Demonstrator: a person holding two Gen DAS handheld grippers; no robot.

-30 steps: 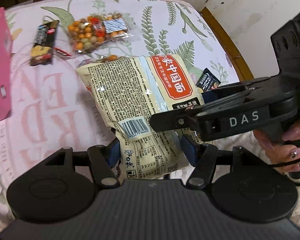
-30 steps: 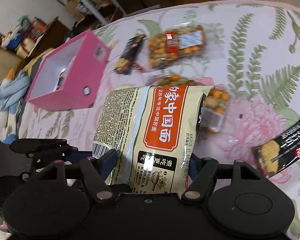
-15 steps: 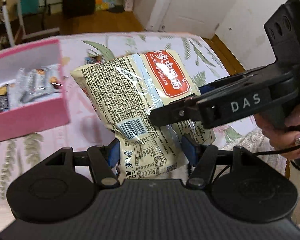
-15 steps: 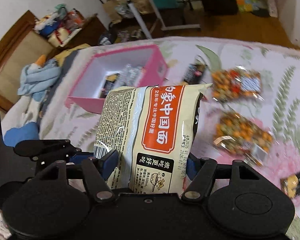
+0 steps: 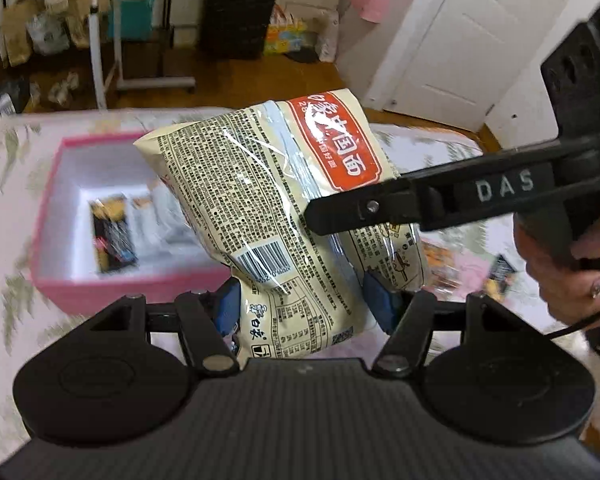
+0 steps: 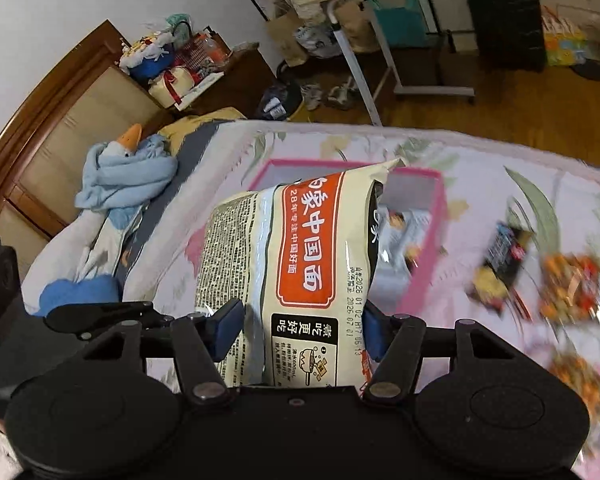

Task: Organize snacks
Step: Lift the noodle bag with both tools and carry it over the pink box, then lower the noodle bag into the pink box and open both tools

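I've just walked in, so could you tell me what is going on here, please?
A person is tidying snacks on a bed. Both claws, left and right, grip one large noodle packet and hold it in the air in front of the pink box, which already holds a few packets. The right claw's jaws are closing on it. More snack packs lie on the bedspread.

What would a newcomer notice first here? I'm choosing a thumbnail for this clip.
The big cream noodle packet with its orange label fills the centre, held in the air by both the left gripper and the right gripper, whose jaws are closing on it. Behind it on the floral bedspread sits an open pink box already holding snacks.
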